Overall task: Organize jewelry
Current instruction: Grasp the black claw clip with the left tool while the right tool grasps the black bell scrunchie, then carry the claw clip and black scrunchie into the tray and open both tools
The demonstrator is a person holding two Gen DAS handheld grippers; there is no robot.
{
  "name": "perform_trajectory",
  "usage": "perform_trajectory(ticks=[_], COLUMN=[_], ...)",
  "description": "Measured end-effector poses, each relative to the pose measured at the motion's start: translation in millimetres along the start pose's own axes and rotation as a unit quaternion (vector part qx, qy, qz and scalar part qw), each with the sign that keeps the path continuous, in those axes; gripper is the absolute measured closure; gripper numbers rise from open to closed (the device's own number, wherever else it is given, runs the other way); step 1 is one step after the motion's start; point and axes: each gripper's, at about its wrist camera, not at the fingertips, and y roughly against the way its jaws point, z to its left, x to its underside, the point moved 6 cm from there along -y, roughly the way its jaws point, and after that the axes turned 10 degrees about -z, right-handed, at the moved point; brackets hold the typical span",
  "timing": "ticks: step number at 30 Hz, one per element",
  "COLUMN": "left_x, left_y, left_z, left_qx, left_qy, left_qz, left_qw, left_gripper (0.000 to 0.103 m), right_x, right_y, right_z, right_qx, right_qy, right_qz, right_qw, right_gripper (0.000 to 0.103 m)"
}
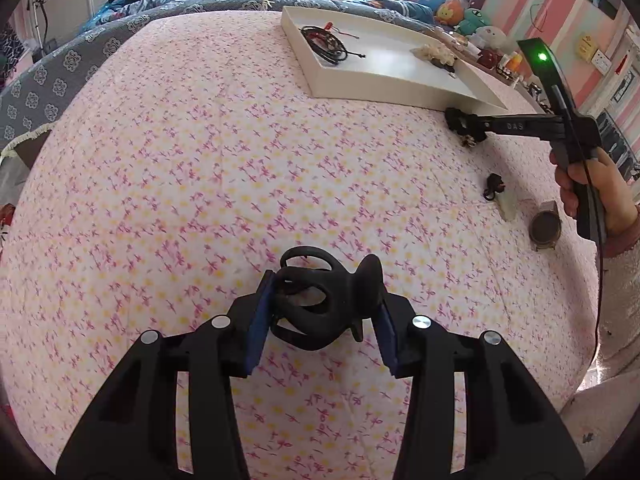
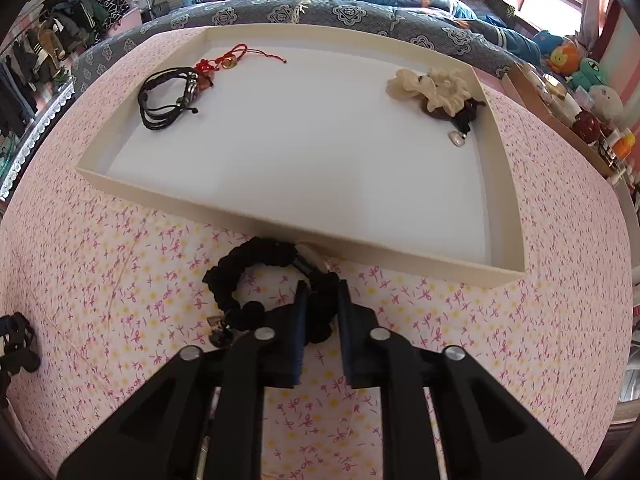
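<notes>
**Black hair ties gripped, tray partly filled**

Black jaws of the left gripper point(image 1: 324, 312) close on a black hair clip point(image 1: 320, 300); the right gripper point(image 2: 322, 320) pinches a black scrunchie point(image 2: 272, 280) just before the white tray point(image 2: 280, 216). Inside the tray lie bracelets point(image 2: 168, 96) and a cream scrunchie point(image 2: 432, 84). A watch point(image 1: 544, 226) waits outside.

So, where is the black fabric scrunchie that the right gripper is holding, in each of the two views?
Left wrist view: the black scrunchie lies far right of centre, at the tip of the right gripper, just below the near corner of the white tray.
Right wrist view: it lies bottom centre, its right side pinched by the gripper, in front of the tray's near wall.
Shared landmark: the white tray.
</notes>
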Motion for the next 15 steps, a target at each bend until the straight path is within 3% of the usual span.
perform_trajectory(ticks=[8,15], left_x=[-37.8,-105.6], left_y=[16.7,17.4], left_z=[2.3,-18.8], left_qx=[-0.016,-0.022], left_qy=[-0.012,-0.040], left_qz=[-0.034,-0.063], left_qw=[0.9992,0.9970], left_gripper=[0.059,0.059], right_x=[-2.7,-17.4], right_y=[16.4,51.6], right_z=[-16.0,-34.3], right_qx=[-0.008,-0.008], right_qy=[-0.021,-0.035], right_qz=[-0.027,-0.070], right_qw=[0.999,0.997], right_gripper=[0.091,0.092])
